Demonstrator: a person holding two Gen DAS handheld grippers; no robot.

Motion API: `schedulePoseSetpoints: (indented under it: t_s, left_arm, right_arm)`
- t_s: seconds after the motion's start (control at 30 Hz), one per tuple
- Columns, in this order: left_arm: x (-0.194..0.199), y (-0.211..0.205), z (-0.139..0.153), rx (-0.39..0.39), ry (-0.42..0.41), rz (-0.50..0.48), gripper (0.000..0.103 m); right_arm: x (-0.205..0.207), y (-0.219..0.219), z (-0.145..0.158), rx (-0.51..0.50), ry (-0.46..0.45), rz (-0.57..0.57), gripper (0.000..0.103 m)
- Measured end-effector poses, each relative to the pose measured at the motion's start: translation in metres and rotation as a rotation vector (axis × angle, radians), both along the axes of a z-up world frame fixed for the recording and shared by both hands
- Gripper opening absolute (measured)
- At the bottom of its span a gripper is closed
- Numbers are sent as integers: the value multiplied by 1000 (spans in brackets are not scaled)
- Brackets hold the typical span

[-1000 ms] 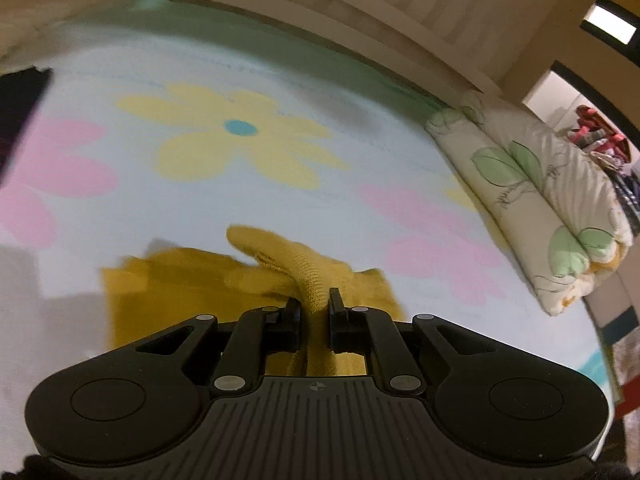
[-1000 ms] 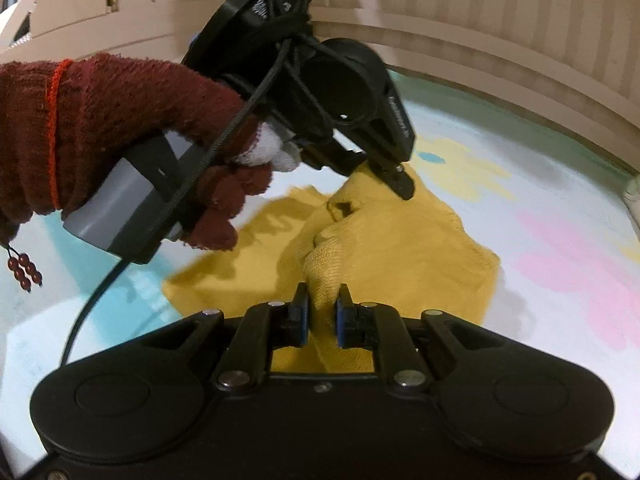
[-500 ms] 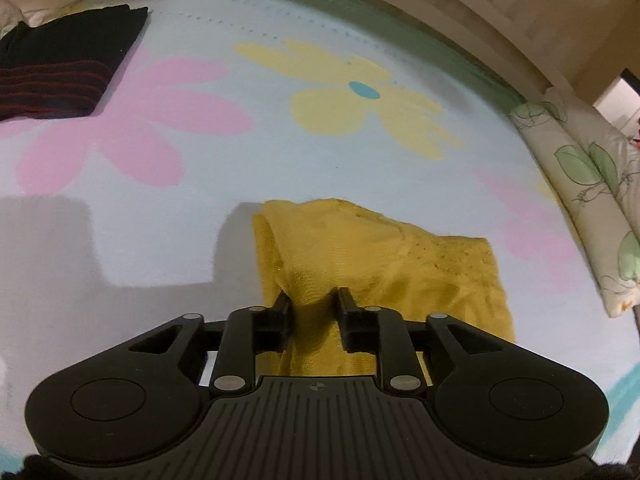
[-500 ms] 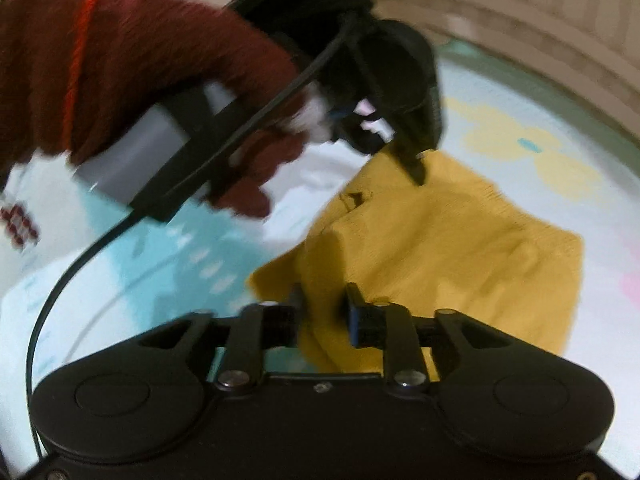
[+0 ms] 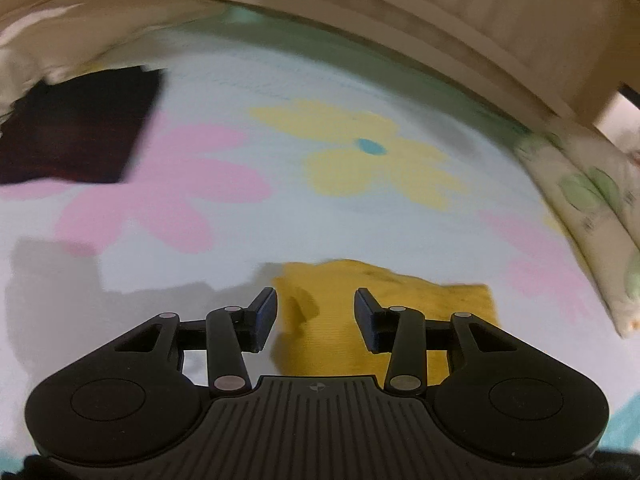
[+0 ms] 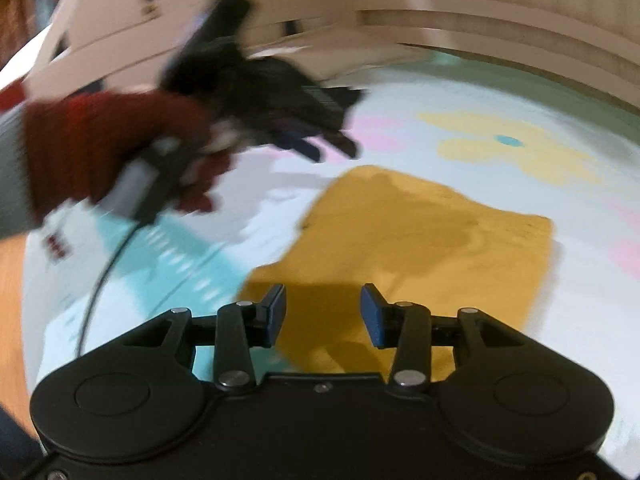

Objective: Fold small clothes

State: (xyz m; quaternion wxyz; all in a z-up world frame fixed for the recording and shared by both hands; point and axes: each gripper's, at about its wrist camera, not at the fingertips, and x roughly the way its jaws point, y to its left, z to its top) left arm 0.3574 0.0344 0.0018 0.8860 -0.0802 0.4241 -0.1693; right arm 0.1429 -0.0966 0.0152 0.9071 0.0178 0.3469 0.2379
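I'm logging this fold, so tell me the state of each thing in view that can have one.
Yellow garment: folded, flat on the bedsheet, not gripped.
Left gripper: open, jaws just opened, nothing pinched.
Right gripper: open, jaws just opened, above the garment's near edge.
Dark garment: folded, lying apart.
Pillow: at the bed's edge.
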Motion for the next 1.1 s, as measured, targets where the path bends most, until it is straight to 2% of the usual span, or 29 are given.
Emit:
schedulePoseSetpoints:
  t_s: [0.07, 0.2, 0.27, 0.37, 0.6, 0.7, 0.83, 0.9, 0.97, 1.03, 1.1]
  left_arm:
    - [3, -16, -6, 14, -1, -51, 44]
    - [15, -52, -26, 140, -27, -123, 45]
    - [21, -60, -36, 164, -44, -96, 45]
    - [31, -58, -51, 152, -35, -35, 51]
    - [48, -27, -51, 155, 1, 122, 51]
    - [48, -4, -48, 93, 29, 175, 51]
    - [42, 22, -24, 21, 21, 177, 52]
    - [34, 34, -8, -8, 16, 167, 56]
    - [28, 42, 5, -33, 18, 160, 67]
    - [17, 49, 19, -56, 20, 150, 68]
    - [2, 53, 27, -80, 27, 124, 74]
  right_arm:
    - [10, -12, -6, 27, 28, -53, 52]
    - [27, -29, -30, 23, 103, -160, 52]
    - [30, -34, -35, 4, 134, -185, 51]
    - [27, -38, -39, -9, 139, -183, 50]
    - [21, -32, -45, -51, 125, -156, 51]
    - [20, -35, -46, -45, 131, -158, 51]
    - [28, -35, -47, -48, 131, -149, 51]
    - [28, -38, -41, -37, 111, -153, 53]
    - [30, -43, -34, -15, 85, -172, 57]
    - [34, -50, -26, 8, 65, -199, 65]
    - [39, -59, -19, 33, 56, -233, 65]
